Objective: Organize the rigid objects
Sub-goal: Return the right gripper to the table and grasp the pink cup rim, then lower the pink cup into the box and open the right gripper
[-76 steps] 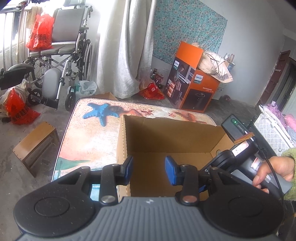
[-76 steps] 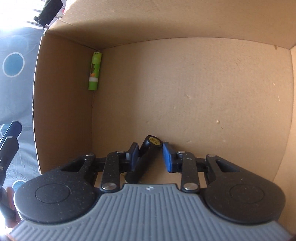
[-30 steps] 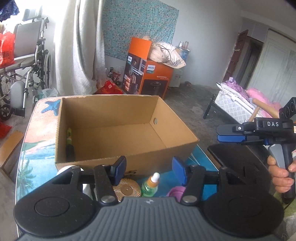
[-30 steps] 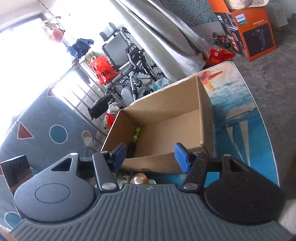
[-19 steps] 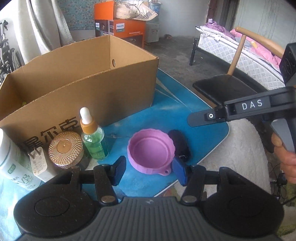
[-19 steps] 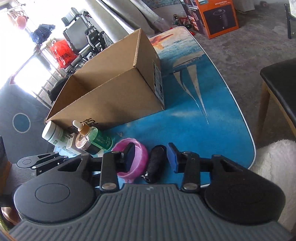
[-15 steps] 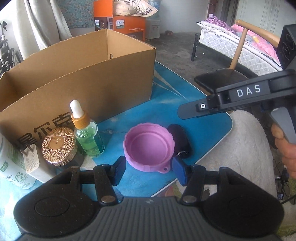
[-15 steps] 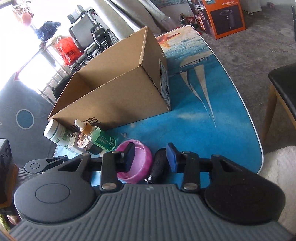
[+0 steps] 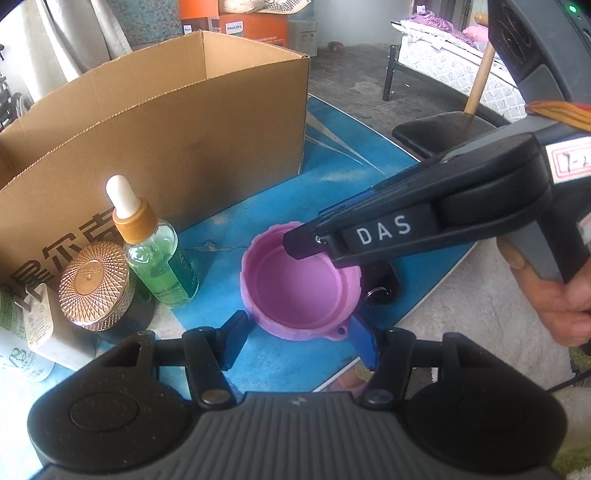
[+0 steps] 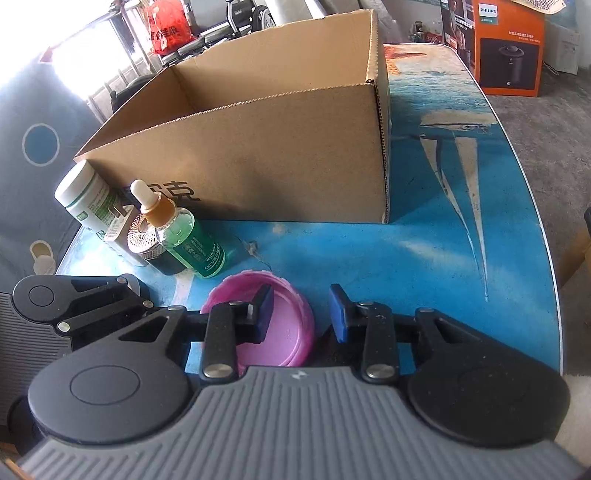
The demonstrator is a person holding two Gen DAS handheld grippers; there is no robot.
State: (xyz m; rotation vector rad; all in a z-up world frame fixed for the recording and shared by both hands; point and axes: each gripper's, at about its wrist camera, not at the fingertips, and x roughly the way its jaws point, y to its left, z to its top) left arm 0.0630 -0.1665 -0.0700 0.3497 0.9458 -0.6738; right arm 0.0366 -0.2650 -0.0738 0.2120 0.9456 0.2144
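"DAS" in white caps on the side of the right gripper [image 9: 306, 247], seen from the left wrist. A white tag with a red border further back on the same tool, handwritten, looks like "1-" and then cut off by the frame edge. "PHILIPS" on the orange box [image 10: 511, 48] in the back, readable in both views, with smaller print under it too tiny to make out. Big dark Chinese characters on the front of the cardboard box [image 9: 184, 122], partly hidden by bottles. Green dropper bottle [image 10: 184, 236] with white label text, too small to read properly. Red characters on the red plastic bag [image 10: 166, 26], blurry.
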